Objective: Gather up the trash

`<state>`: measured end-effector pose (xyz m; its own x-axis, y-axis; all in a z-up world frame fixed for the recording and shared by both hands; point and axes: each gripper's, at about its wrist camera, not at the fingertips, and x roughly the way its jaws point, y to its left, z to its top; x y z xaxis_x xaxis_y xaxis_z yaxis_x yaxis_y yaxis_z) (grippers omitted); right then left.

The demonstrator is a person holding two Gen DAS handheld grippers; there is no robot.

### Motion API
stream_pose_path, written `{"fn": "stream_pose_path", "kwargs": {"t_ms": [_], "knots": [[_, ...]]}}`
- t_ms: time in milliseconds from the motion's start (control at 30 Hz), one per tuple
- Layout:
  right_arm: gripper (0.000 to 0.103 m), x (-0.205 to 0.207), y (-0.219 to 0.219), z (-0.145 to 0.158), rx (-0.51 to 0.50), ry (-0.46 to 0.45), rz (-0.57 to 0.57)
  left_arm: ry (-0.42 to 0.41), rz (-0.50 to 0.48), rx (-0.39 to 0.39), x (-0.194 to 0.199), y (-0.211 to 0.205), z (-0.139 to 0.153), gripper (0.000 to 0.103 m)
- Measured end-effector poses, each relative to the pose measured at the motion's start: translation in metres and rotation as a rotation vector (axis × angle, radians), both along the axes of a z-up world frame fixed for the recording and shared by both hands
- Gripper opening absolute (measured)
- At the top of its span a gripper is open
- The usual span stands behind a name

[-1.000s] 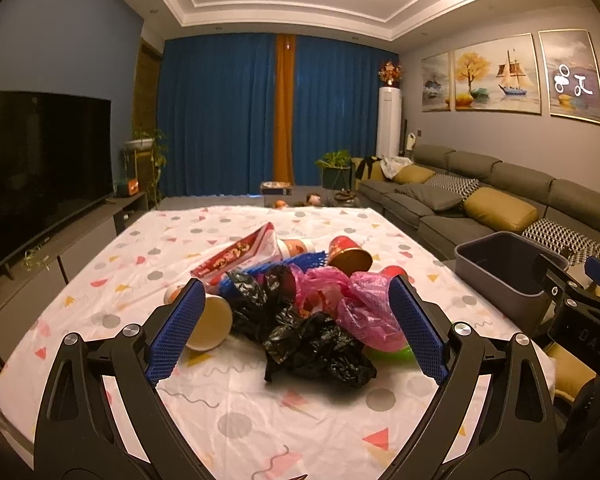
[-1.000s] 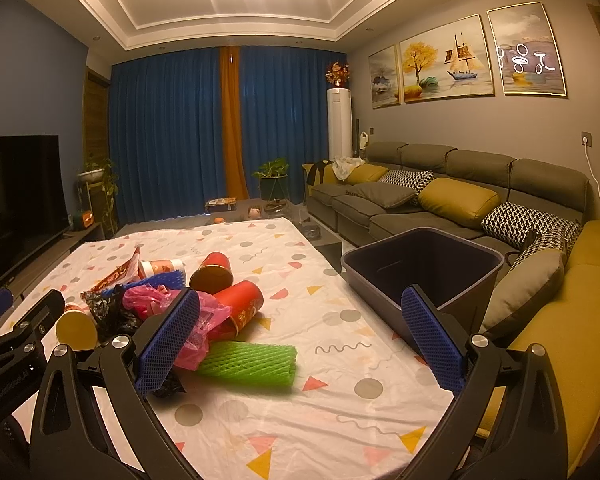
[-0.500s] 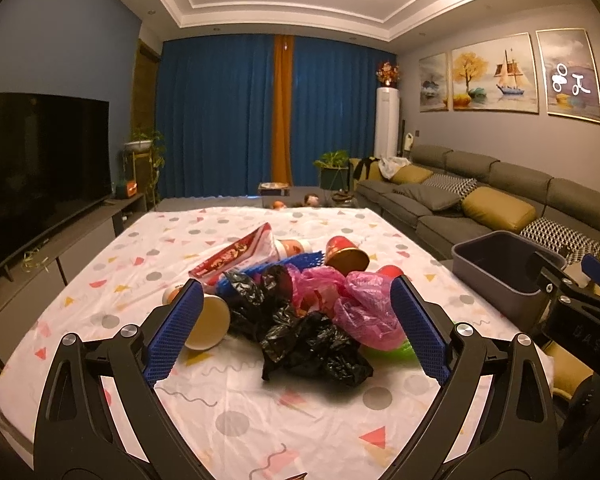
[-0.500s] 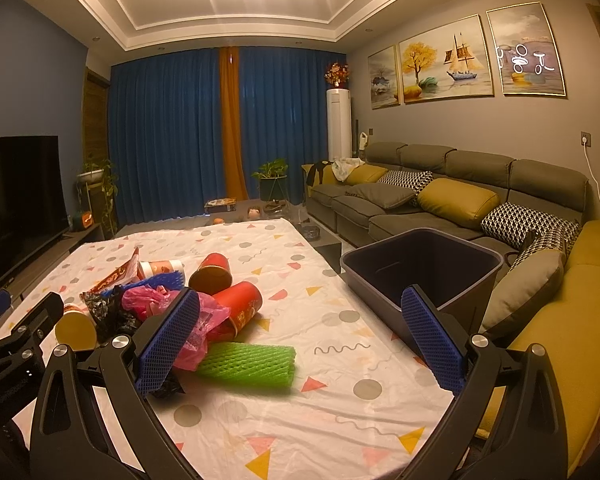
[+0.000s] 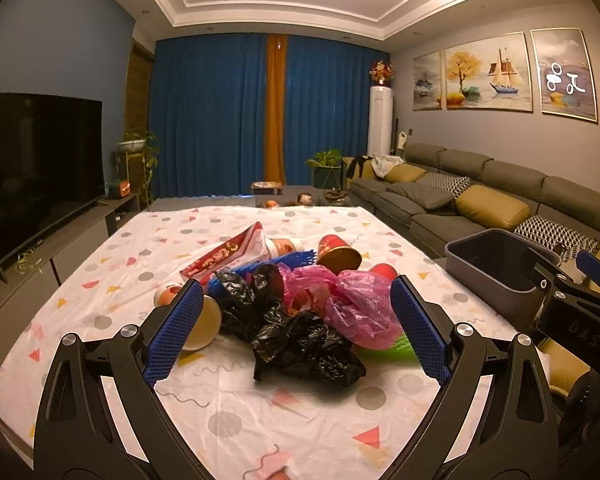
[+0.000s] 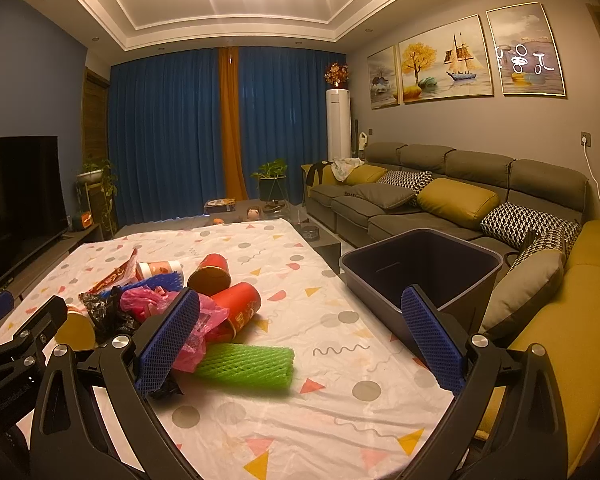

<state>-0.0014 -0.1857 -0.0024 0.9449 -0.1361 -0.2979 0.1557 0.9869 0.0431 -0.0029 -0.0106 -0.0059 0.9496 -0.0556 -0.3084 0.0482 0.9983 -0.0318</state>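
A heap of trash lies on the patterned tablecloth (image 5: 236,412): a black plastic bag (image 5: 300,344), a pink plastic bag (image 5: 352,304), a red snack wrapper (image 5: 228,256), red paper cups (image 6: 236,308) and a green foam net (image 6: 248,366). My left gripper (image 5: 296,336) is open and empty, just short of the black bag. My right gripper (image 6: 300,340) is open and empty, above the cloth between the green net and the dark grey bin (image 6: 424,272). The bin stands at the table's right edge.
A grey sofa (image 6: 440,200) with yellow cushions runs along the right wall behind the bin. A TV (image 5: 32,164) on a low cabinet stands to the left. Blue curtains and plants are at the far end.
Both grippers have barely shifted; the left one has edged slightly. Nothing was taken hold of or let go.
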Motion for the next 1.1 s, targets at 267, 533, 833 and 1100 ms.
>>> {"fn": "stream_pose_path", "kwargs": {"t_ms": [267,533,833,1100], "knots": [[0.098,0.0,-0.001,0.001,0.001,0.001,0.0,-0.003,0.004,0.007,0.001,0.0,0.0,0.093],[0.098,0.005,-0.005,0.002,0.006,0.004,-0.001,0.001,-0.002,0.004,0.004,-0.002,-0.002,0.093],[0.098,0.02,-0.003,-0.009,0.008,0.024,0.021,0.019,0.023,-0.016,0.012,0.009,-0.015,0.093],[0.089,0.056,0.019,-0.031,0.032,0.085,0.164,0.028,0.064,-0.033,0.026,0.031,-0.03,0.088]]}}
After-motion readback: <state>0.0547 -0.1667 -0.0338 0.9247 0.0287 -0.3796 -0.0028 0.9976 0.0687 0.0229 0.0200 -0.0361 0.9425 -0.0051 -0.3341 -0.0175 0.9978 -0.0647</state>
